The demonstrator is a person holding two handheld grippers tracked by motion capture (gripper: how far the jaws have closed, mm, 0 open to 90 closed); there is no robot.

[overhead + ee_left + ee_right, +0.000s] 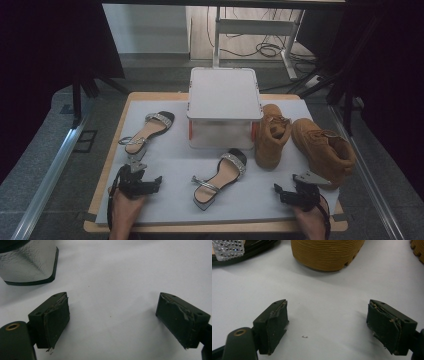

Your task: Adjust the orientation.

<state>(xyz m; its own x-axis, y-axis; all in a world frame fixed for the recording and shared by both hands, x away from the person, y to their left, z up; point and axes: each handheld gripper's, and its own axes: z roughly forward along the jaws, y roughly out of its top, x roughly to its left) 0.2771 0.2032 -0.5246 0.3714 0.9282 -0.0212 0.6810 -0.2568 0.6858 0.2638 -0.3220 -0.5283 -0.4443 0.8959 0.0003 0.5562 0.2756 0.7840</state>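
- Sandals are what both grippers sit closest to, but going big to small: the table [116,131] with its pale grey mat carries everything, and both grippers rest low on its near edge.
- Next biggest is the white box [224,107], shut lid on top, way out ahead of both grippers and roughly between them.
- Then the two tan boots. One boot [271,135] stands ahead of the right gripper and a bit to its left, touching or almost touching the box. The other boot [324,150] lies tipped just beyond the right gripper, pretty near it. In the right gripper view the ribbed tan sole [327,253] sits straight ahead of the jaws, not touching.
- Middle sandal [220,177], with a sparkly strap, lies between the two grippers, a little closer to the left one, toe pointing away. Its studded strap [230,248] peeks in at the far left of the right gripper view.
- Far sandal [149,131] lies just ahead of the left gripper, heel end toward it. Its shiny silver heel [26,261] shows up front-left of the jaws in the left gripper view, near but apart.
- Left gripper [159,181]: jaws spread wide, nothing between them but bare mat, so it's released.
- Right gripper [276,189]: same deal, jaws apart over bare mat, gripping nothing.
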